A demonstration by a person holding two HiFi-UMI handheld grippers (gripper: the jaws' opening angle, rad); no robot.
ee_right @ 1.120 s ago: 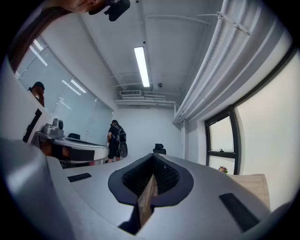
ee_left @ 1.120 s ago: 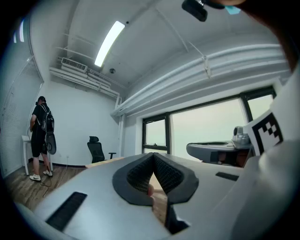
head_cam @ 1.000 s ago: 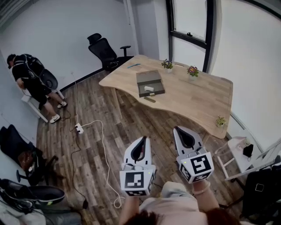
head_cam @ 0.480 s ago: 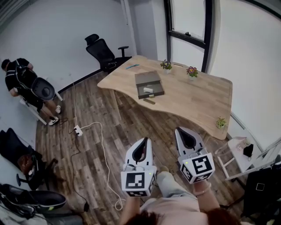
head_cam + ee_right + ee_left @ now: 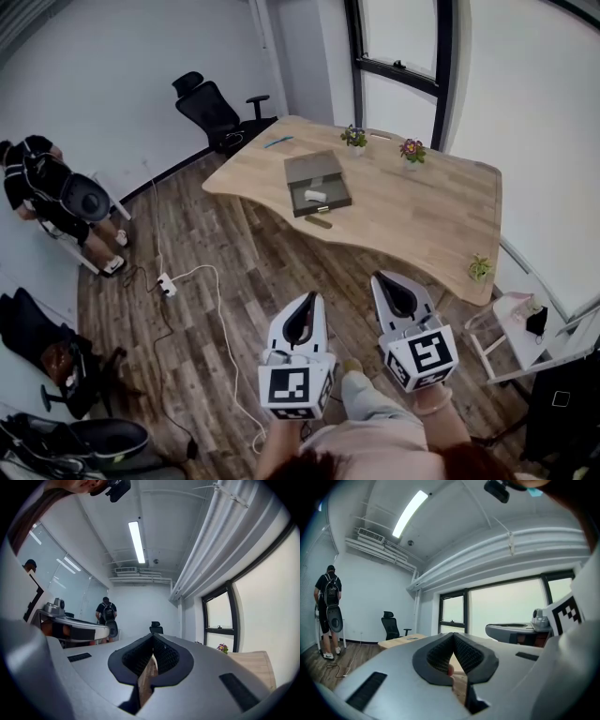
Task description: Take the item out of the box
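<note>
An open grey box (image 5: 318,182) lies on the wooden table (image 5: 412,211) far ahead, with a small white item (image 5: 315,195) inside it. A dark lid-like strip (image 5: 318,222) lies just in front of the box. My left gripper (image 5: 303,312) and right gripper (image 5: 393,287) are held low over the floor, well short of the table, both shut with nothing between the jaws. In the left gripper view the left gripper (image 5: 453,636) points toward the table (image 5: 401,641); in the right gripper view the right gripper (image 5: 152,638) tips meet.
Small flower pots (image 5: 355,138) (image 5: 412,150) (image 5: 480,268) stand on the table. An office chair (image 5: 208,111) is behind it. A person (image 5: 42,183) stands at the left wall. A white cable and power strip (image 5: 169,283) lie on the wooden floor. A white rack (image 5: 520,328) is at right.
The view has shifted slightly toward the table. The person at the left has moved further left. Both grippers stay shut and in the same place in the view.
</note>
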